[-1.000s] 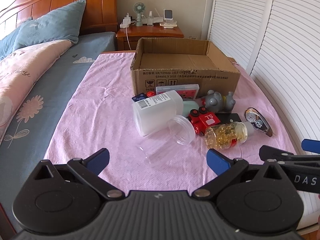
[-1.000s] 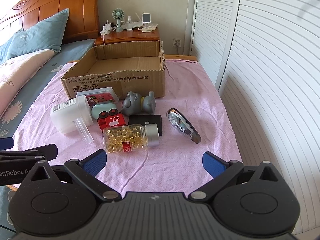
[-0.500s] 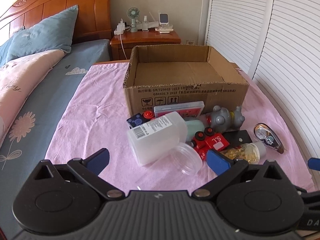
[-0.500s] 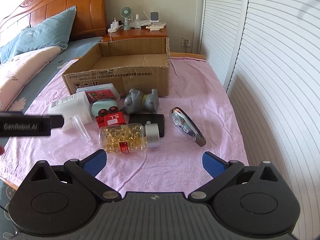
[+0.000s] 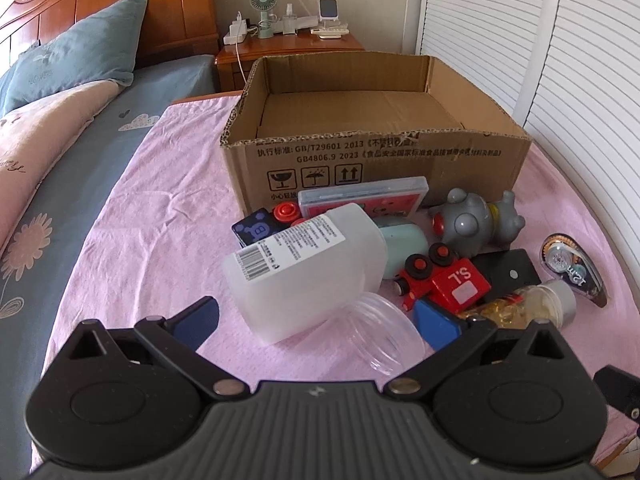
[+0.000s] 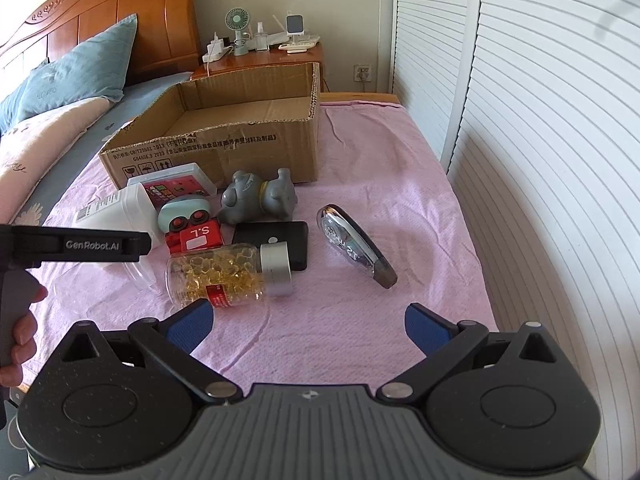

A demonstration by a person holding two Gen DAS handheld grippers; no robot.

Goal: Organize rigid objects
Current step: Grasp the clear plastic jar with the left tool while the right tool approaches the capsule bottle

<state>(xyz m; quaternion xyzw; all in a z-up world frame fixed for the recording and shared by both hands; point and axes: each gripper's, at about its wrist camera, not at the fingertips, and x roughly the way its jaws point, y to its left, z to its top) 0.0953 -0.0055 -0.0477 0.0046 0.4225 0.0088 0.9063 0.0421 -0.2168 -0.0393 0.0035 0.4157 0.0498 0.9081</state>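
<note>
An open, empty cardboard box [image 5: 376, 152] stands on the pink cloth. A pile of rigid objects lies in front of it. My left gripper [image 5: 318, 320] is open, its blue fingertips on either side of a white plastic container [image 5: 308, 268] and its clear lid [image 5: 384, 332]. Beside them lie a red toy truck [image 5: 444, 280], a grey toy [image 5: 476, 224] and a pill bottle [image 5: 532, 304]. My right gripper [image 6: 310, 322] is open and holds nothing, just short of the pill bottle [image 6: 224, 272]. A correction tape [image 6: 352, 240] lies to its right.
A black case [image 6: 276, 240], a red card case [image 5: 360, 200], a teal case [image 5: 404, 240] and a dark cube [image 5: 256, 232] crowd the pile. Louvred doors [image 6: 540, 140] run along the right. Pillows, bedding and a nightstand [image 5: 288, 44] lie left and behind. A hand [image 6: 20, 332] holds the left gripper's handle.
My left gripper has moved forward and lower towards the pile, so the white container now sits between its fingers. My right gripper has come closer to the pill bottle. Both stayed open.
</note>
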